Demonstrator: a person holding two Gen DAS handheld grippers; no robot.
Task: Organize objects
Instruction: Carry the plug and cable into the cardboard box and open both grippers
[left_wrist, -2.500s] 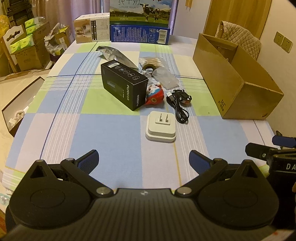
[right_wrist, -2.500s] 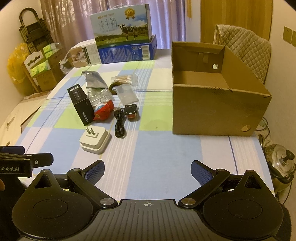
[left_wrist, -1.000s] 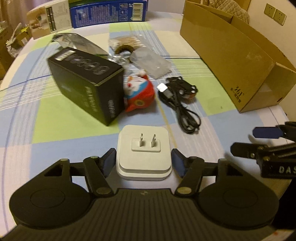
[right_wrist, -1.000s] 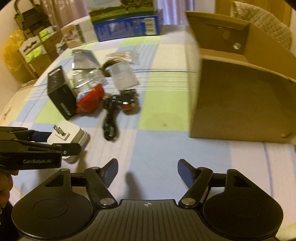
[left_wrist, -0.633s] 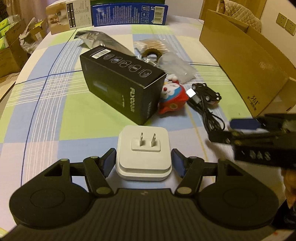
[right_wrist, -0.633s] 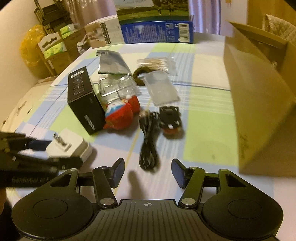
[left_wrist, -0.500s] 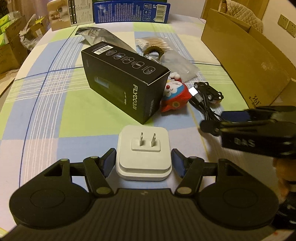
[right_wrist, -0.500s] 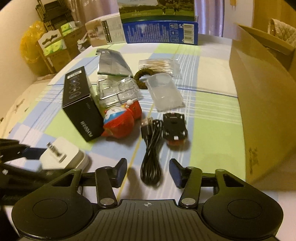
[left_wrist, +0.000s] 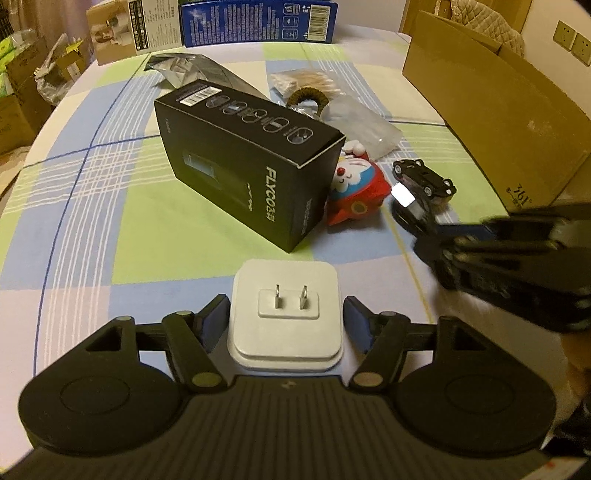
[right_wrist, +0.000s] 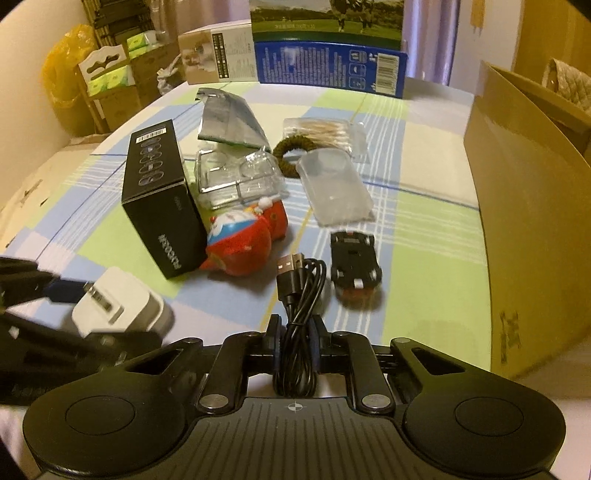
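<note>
My left gripper (left_wrist: 284, 321) has its jaws shut on the white plug block (left_wrist: 284, 314), prongs pointing up. My right gripper (right_wrist: 294, 345) has its jaws squeezed on the black cable (right_wrist: 299, 295), low on the bench (left_wrist: 92, 229) just beside the little toy car (right_wrist: 354, 264). The big brown box (right_wrist: 532, 206) sits open at the right, well apart from both.

I think the cable could slip. It is a loose bundle, and only part of it is pinched, so loops may hang down and catch the car. The plug block is smooth, so it might slide out if I tip it.
</note>
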